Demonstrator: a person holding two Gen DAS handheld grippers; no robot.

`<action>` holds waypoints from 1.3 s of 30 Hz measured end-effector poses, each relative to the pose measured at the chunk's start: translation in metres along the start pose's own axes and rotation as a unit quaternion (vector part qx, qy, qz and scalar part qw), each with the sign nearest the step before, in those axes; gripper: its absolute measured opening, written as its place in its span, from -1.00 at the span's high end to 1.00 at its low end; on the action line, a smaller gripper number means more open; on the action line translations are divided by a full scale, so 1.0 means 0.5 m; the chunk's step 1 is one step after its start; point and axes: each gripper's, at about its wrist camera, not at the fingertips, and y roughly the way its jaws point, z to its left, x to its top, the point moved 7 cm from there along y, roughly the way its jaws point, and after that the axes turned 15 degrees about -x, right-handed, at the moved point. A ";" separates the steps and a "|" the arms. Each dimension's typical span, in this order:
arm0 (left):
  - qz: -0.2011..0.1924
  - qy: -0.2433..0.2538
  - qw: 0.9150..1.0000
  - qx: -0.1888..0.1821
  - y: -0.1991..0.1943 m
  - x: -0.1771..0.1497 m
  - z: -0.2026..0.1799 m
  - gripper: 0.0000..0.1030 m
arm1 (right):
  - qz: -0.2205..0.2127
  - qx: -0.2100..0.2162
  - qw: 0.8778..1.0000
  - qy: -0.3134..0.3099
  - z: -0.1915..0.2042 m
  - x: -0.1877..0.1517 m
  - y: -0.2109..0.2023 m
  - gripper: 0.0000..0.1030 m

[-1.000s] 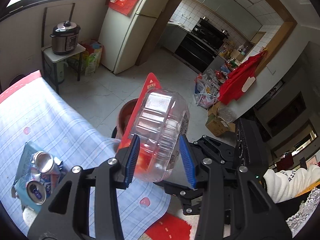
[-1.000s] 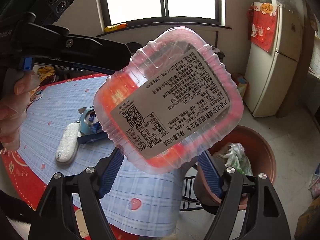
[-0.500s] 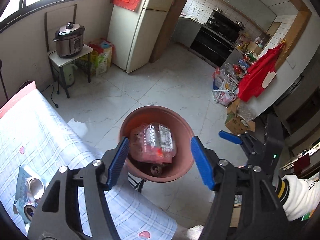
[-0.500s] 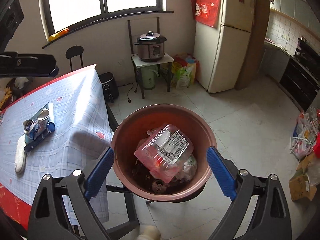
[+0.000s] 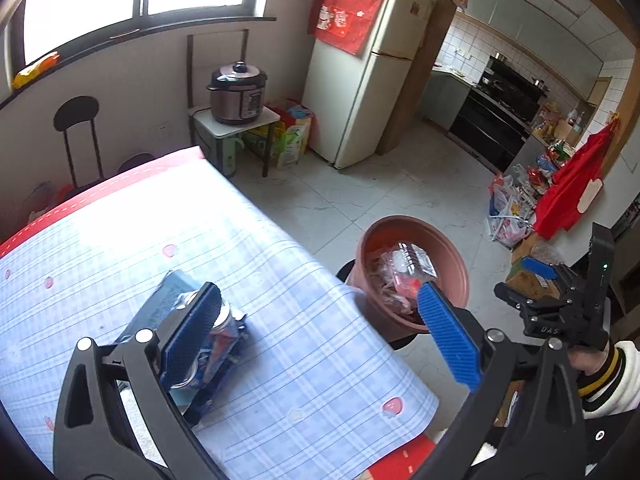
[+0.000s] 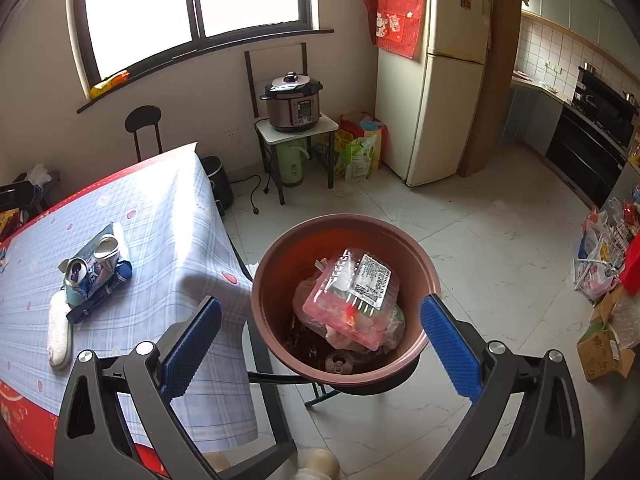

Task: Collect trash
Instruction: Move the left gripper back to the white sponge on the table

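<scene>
A clear plastic container (image 6: 360, 284) with a printed label lies on other trash inside the brown bin (image 6: 280, 248), beside the table. My right gripper (image 6: 320, 302) hangs open above the bin, nothing between its blue pads. My left gripper (image 5: 316, 292) is over the table's corner, its jaws opening with nothing between them. Its left finger (image 5: 192, 328) covers part of the crushed cans and blue wrapper (image 5: 160, 308) on the checked tablecloth (image 5: 160, 248). The same cans (image 6: 94, 268) lie far left in the right wrist view. From the left wrist view the bin (image 5: 400, 222) and container (image 5: 408, 264) sit right of the table.
A white oblong thing (image 6: 60, 332) lies next to the cans. A pressure cooker (image 6: 294, 100) stands on a small stand by the wall, a fridge (image 6: 432, 80) beside it. Bags and boxes (image 6: 604, 280) crowd the floor at right. A cuffed hand (image 5: 600, 364) holds the other gripper.
The clear container, held between both grippers a second ago, has dropped into the brown bin. Both grippers opened wide. The left one has swung from the bin toward the table.
</scene>
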 end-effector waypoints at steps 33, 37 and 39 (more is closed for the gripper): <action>-0.015 -0.299 0.950 0.090 -0.100 -0.449 0.434 -0.39 | 0.051 0.075 0.983 -0.162 0.410 -0.036 0.003 -0.90; -0.015 -0.283 0.955 0.086 -0.085 -0.441 0.431 -0.39 | 0.058 0.080 0.980 -0.173 0.429 -0.045 0.008 -0.90; -0.016 -0.278 0.956 0.086 -0.081 -0.436 0.434 -0.39 | 0.063 0.082 0.978 -0.180 0.442 -0.052 0.013 -0.90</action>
